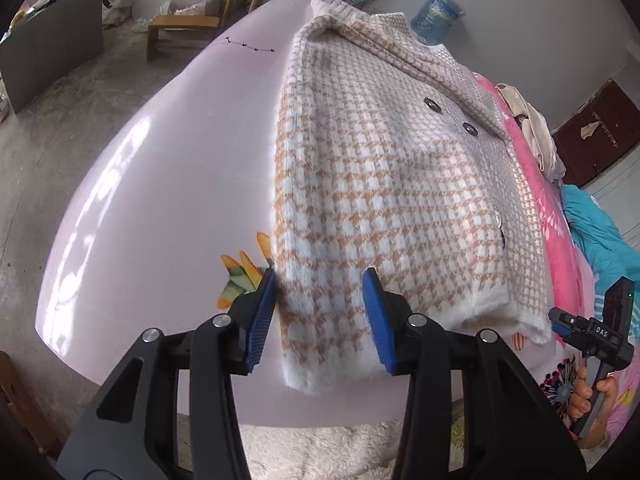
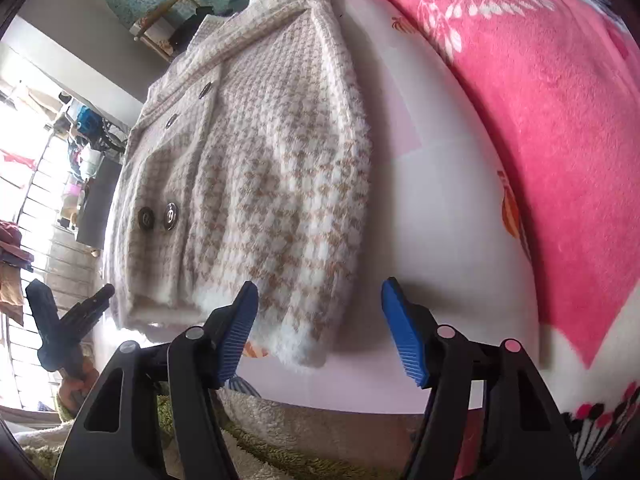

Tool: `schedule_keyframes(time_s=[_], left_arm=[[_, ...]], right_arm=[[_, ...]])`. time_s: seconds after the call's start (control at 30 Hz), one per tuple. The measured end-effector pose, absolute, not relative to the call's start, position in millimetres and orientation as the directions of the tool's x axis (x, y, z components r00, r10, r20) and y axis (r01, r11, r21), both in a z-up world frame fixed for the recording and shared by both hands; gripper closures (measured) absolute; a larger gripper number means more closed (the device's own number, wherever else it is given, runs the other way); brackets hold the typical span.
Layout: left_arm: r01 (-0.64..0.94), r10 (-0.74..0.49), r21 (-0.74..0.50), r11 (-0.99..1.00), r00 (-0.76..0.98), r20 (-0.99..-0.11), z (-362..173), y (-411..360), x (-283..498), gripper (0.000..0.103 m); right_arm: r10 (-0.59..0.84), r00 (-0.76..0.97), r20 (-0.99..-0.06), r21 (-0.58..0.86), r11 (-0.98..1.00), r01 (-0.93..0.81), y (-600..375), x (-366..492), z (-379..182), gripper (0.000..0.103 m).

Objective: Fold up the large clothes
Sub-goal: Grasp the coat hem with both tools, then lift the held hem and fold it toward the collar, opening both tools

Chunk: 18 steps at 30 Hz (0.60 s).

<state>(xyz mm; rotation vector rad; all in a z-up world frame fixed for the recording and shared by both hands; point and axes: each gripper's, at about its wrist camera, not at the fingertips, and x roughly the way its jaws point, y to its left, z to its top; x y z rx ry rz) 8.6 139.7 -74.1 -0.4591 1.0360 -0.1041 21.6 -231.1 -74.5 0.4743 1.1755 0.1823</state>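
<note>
Lying flat on the pale pink desk [image 1: 160,184], the fluffy houndstooth coat [image 1: 384,184] has its sleeves already laid in over the front, so it forms a narrow column with the hem facing the person, probably so the next fold can run from hem to collar. The left hand-held gripper [image 1: 320,312] hovers at the hem's left corner, jaws partly open with the fabric edge between them but not visibly pinched. The right hand-held gripper [image 2: 320,320] hangs at the hem's other corner, jaws likewise apart, one pad over the fluffy edge, the other over bare desk. A pink blanket [image 2: 540,120] lies beside the coat.
</note>
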Motion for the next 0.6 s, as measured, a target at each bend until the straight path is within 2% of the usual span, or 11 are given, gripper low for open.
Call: schedule_keyframes(time_s=[0.23, 0.3, 0.37, 0.43, 0.47, 0.6], left_arm=[[-0.148, -0.279, -0.415, 0.898, 0.538, -0.795, -79.9, 134.3, 8.7, 0.062], [-0.149, -0.257, -0.398, 0.905, 0.554, -0.792, -78.2, 132.3, 8.4, 0.064], [-0.151, -0.236, -0.381, 0.912, 0.567, -0.789, -76.2, 130.7, 7.2, 0.075], [-0.152, -0.218, -0.365, 0.918, 0.576, -0.788, -75.0, 128.7, 5.4, 0.085], [-0.145, -0.219, -0.365, 0.92, 0.582, -0.783, -73.3, 128.1, 4.1, 0.091], [-0.097, -0.15, -0.275, 0.956, 0.645, -0.749, -45.6, 119.7, -7.1, 0.096]], right_arm=[[0.443, 0.457, -0.771, 0.553, 0.822, 0.135, -237.5, 26.6, -92.4, 0.069], [0.435, 0.479, -0.762, 0.555, 0.82, 0.137, -236.3, 24.6, -94.9, 0.071], [0.432, 0.488, -0.759, 0.552, 0.824, 0.129, -233.0, 21.2, -93.6, 0.075], [0.441, 0.484, -0.756, 0.556, 0.823, 0.119, -229.9, 19.2, -93.3, 0.086], [0.433, 0.487, -0.759, 0.544, 0.832, 0.109, -227.9, 18.3, -91.7, 0.088], [0.414, 0.559, -0.718, 0.531, 0.846, 0.056, -231.7, 11.3, -63.0, 0.094]])
